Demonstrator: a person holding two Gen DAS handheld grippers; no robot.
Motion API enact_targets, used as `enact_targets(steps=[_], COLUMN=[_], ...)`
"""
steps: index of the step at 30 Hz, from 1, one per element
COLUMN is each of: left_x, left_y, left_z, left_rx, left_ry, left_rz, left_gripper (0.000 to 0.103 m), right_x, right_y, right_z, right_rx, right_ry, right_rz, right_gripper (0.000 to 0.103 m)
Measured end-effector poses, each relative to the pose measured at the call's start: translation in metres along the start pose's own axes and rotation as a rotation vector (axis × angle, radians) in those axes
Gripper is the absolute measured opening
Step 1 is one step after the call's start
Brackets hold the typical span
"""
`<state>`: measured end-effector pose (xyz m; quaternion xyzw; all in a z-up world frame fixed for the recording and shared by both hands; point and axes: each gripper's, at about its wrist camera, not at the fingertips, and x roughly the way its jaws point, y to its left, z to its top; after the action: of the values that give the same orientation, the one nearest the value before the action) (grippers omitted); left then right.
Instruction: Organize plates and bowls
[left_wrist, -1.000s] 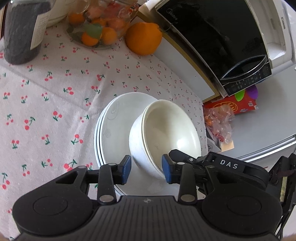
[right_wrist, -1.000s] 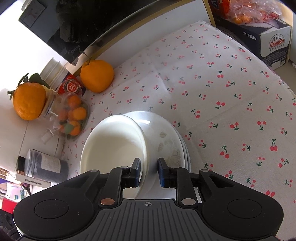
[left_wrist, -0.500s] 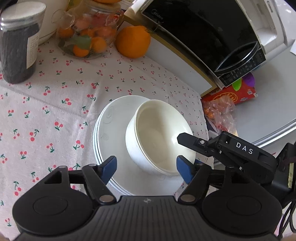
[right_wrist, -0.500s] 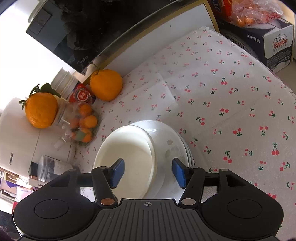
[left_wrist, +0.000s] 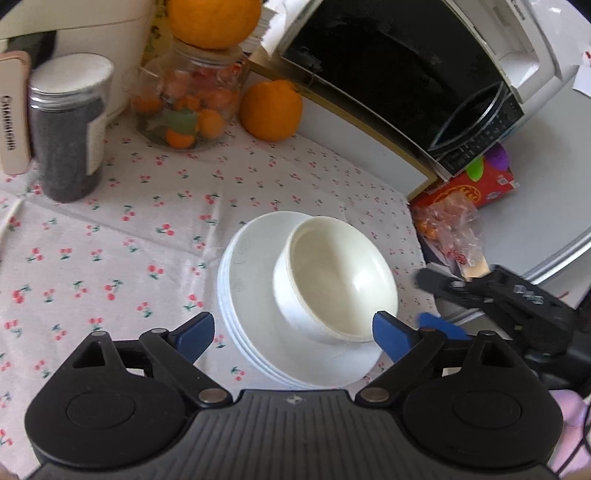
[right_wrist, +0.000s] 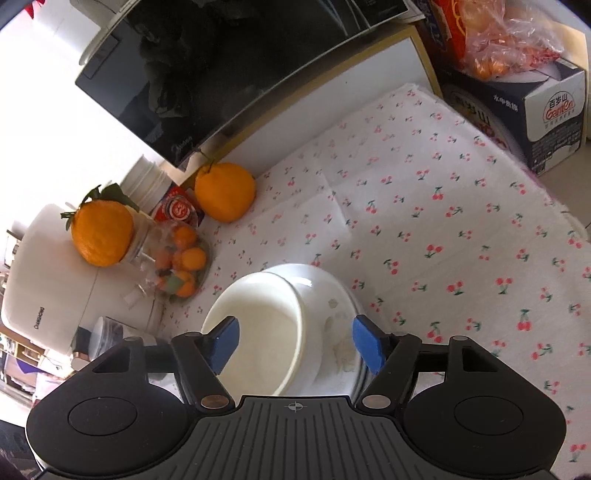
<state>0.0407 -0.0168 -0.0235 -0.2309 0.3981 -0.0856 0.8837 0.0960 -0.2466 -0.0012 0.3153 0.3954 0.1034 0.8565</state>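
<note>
Blue-padded jaws on both the left gripper (left_wrist: 293, 332) and right gripper (right_wrist: 295, 341) are opening, touching nothing. Just beyond them, the nested bowls (left_wrist: 334, 284) sit off-centre on the stacked plates (left_wrist: 251, 280) on the table (left_wrist: 110, 240). To finish cleanly, both should back straight away, pads clear of rims.

Bare cloth (left_wrist: 110, 236) lies open left of the plates (left_wrist: 251, 295); microwave (left_wrist: 406, 74) and jar (left_wrist: 188, 99) wall the back.

a cherry-print tablecloth (left_wrist: 122, 236) carries a stack of white plates (left_wrist: 255, 295), a loose orange (left_wrist: 271, 110) and a dark-filled jar (left_wrist: 68, 129).
</note>
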Motion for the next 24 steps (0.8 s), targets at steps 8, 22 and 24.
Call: enact_targets(steps=[8, 22, 24], left_x=[-0.016, -0.043, -0.042], left_y=[-0.002, -0.006, -0.006], left_z=[-0.007, -0.037, -0.042], left_rx=[0.072, 0.182, 0.197], left_ry=[-0.030, -0.032, -0.016], left_rz=[0.125, 0.219, 0.261], left_gripper=[0.098, 0.103, 0.103], right_x=[-0.040, -0.062, -0.062], right_y=[-0.013, 0.027, 0.034], right_z=[0.001, -0.061, -0.071], right_rx=[-0.012, -0.259, -0.306], right_ry=[-0.047, -0.021, -0.029], right_rz=[-0.053, -0.122, -0.147], right_gripper=[0.074, 0.087, 0.088])
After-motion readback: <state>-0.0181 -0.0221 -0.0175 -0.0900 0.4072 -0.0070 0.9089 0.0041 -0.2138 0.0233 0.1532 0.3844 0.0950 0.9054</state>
